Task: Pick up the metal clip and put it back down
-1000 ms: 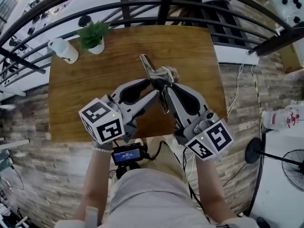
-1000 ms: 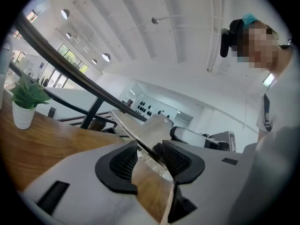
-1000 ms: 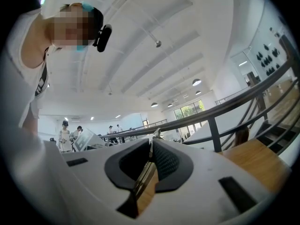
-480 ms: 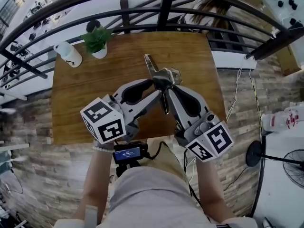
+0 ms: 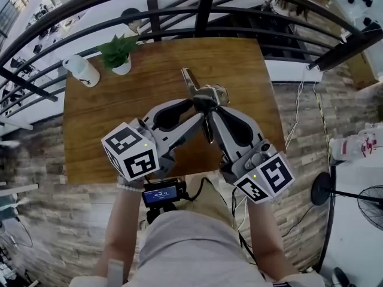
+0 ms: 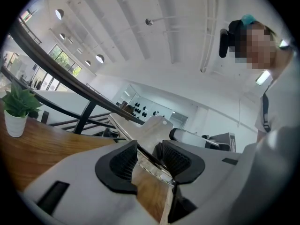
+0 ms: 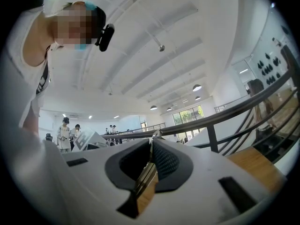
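the left gripper (image 5: 192, 104) is clenched on the metal clip (image 5: 191, 84); in the left gripper view its two dark ribbed pads (image 6: 123, 162) sit either side of the clip's flat silver blade (image 6: 146, 128), which juts up and away past the jaws. the right gripper (image 5: 210, 107) grasps the same clip from the other side, and in the right gripper view its jaws (image 7: 151, 162) are nearly together with only the clip's thin edge (image 7: 149, 171) between them. both grippers meet tip to tip over the middle of the desk (image 5: 96, 121), so the clip hangs between them there, its long end aimed at the far edge. near the far left corner stand a small potted plant (image 5: 118, 52) and a white bottle (image 5: 81, 70). a dark railing (image 5: 203, 5) runs beyond the far edge.
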`<state>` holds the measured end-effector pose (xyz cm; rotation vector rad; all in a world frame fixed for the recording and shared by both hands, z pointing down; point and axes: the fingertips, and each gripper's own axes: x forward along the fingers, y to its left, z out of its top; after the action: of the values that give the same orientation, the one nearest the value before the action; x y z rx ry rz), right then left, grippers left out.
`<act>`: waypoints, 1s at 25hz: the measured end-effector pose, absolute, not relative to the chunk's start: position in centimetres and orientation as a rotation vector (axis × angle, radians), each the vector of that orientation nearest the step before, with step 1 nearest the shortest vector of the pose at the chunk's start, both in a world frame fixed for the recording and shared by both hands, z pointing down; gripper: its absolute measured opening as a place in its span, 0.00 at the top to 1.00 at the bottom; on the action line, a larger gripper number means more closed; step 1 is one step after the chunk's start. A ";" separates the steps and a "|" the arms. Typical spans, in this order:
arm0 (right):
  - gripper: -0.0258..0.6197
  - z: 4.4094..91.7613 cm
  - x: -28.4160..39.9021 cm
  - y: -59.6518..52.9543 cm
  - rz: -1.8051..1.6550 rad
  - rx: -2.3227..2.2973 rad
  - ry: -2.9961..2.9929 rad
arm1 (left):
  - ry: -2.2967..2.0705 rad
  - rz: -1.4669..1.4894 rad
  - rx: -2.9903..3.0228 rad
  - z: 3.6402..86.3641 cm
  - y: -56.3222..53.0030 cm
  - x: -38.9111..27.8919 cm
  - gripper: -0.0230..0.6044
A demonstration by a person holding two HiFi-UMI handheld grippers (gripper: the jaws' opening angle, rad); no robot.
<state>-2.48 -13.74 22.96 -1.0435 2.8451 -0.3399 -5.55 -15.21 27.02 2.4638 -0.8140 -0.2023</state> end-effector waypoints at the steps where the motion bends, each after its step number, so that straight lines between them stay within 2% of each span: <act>1: 0.92 23.1 -2.3 -14.1 -0.345 -1.048 2.845 | -0.811 -0.199 2.464 27.1 -15.5 -5.4 0.69; 25: 0.93 29.8 1.4 -24.8 -0.513 -1.119 2.852 | -0.777 -0.096 2.384 34.0 -25.9 -1.3 0.69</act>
<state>1.40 -24.82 29.75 -1.1186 2.8521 -0.5127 -1.29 -25.93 33.96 2.3843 -0.7765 -0.0963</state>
